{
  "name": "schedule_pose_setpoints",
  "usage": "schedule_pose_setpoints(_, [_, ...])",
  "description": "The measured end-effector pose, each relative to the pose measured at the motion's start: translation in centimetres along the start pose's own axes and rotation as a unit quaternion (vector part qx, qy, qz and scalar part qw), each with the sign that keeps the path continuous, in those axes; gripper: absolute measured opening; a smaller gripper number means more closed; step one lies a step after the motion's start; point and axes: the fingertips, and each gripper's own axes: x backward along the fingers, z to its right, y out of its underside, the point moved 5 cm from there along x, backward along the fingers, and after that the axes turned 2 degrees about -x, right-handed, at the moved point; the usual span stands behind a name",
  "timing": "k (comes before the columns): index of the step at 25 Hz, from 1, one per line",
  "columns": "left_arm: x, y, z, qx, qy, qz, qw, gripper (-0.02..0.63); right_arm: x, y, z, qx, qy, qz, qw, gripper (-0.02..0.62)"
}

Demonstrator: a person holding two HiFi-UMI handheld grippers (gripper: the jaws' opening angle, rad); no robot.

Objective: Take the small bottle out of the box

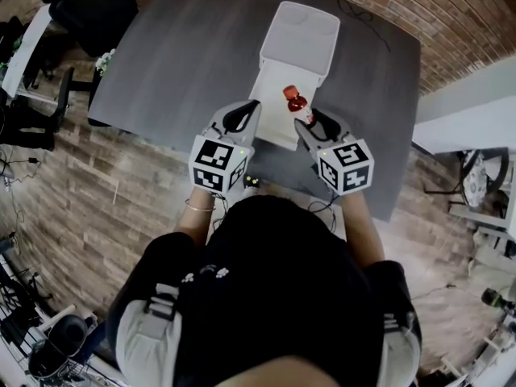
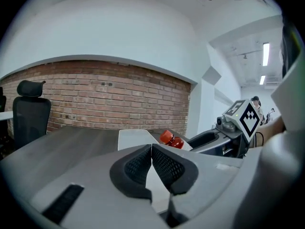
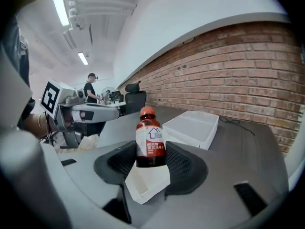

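Note:
A small brown bottle (image 1: 295, 101) with a red cap stands upright between the pads of my right gripper (image 1: 306, 122), which is shut on it, label facing the right gripper view (image 3: 150, 144). It hangs just above the near end of the open white box (image 1: 270, 87) on the grey table (image 1: 177, 63). A corner of the box (image 3: 145, 182) shows below the bottle. My left gripper (image 1: 251, 113) is at the box's near left edge, shut, its pads (image 2: 164, 163) meeting with nothing between them. The bottle (image 2: 170, 138) and right gripper (image 2: 209, 140) show to its right.
The box's lid (image 1: 302, 39) lies flat beyond it, toward the far table edge. A thin black cable (image 1: 363, 18) runs on the table at the far right. A black office chair (image 1: 89, 6) stands off the table's left corner. A person (image 3: 90, 92) stands far back.

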Motion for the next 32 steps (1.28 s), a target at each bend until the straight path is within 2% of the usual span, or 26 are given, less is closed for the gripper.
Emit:
schedule_pose_setpoints(5, [0.4,-1.8,3.3,-0.024,0.011,0.008,0.9996,0.008,3.7,-1.4,0.8,-0.02,0.019,0.059,0.998,0.193])
schedule_pose_setpoints(8, [1.0,-3.1,4.6,-0.031,0.011,0.026,0.9991,0.008,5.6,-2.3,0.8,-0.036,0.02,0.094,0.995,0.193])
schedule_pose_setpoints(17, [3.0,-5.9,5.4,-0.044,-0.012,0.072,0.9963,0.008,10.5,-6.0,1.2,-0.059,0.034,0.202,0.977,0.193])
schedule_pose_setpoints(22, [3.2,-7.2,5.5,-0.042,-0.011,0.088,0.9952,0.008,11.8,-7.0,1.4,-0.058,0.039,0.222,0.973,0.193])
schedule_pose_setpoints(32, [2.9,-7.8,5.1,-0.047,-0.015,0.091,0.9947,0.008,11.5,-7.5,1.8,-0.052,0.036,0.22,0.973,0.193])
